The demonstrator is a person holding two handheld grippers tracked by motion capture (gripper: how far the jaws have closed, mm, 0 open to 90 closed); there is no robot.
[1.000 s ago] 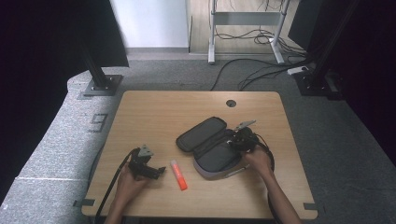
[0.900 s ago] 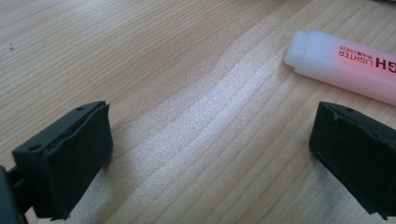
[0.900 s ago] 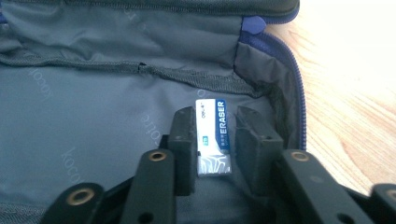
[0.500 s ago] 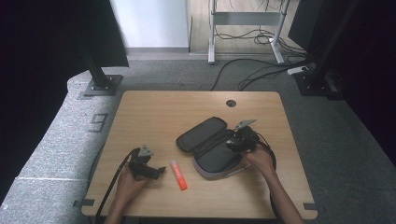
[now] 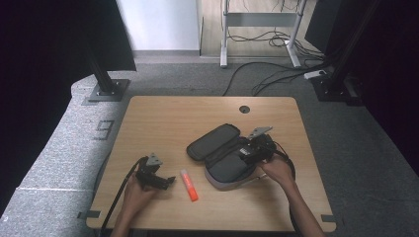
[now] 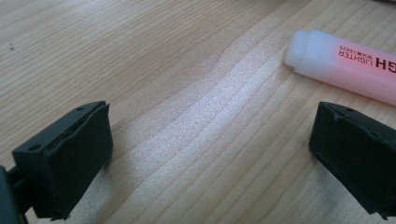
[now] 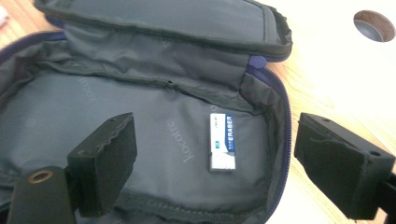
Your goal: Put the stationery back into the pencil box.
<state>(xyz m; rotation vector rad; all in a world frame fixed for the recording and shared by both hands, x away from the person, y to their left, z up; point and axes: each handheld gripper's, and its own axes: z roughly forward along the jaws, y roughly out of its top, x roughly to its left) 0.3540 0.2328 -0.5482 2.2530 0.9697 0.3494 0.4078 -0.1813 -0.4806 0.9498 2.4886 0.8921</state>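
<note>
An open grey pencil case [image 5: 225, 163] lies right of the table's middle, its lid [image 5: 212, 140] folded back to the left. A small white and blue eraser [image 7: 222, 141] rests on the lining inside the pencil case [image 7: 116, 135]. My right gripper [image 5: 244, 154] hovers just above the case; its jaws have just been opening and now stand open, with the eraser lying free below the right gripper [image 7: 210, 168]. An orange-pink highlighter [image 5: 188, 185] lies on the wood at front centre. My left gripper [image 5: 168, 181] rests open beside it. In the left gripper view the highlighter [image 6: 345, 63] lies beyond the left gripper [image 6: 210, 154].
The wooden table [image 5: 163, 123] has a round cable hole [image 5: 244, 108] near its far edge. Black stand feet [image 5: 106, 91] and cables [image 5: 276, 54] lie on the grey floor beyond. Both forearms come in over the front edge.
The right gripper has lifted slightly over the pencil case. The left hand and the highlighter have kept still.
</note>
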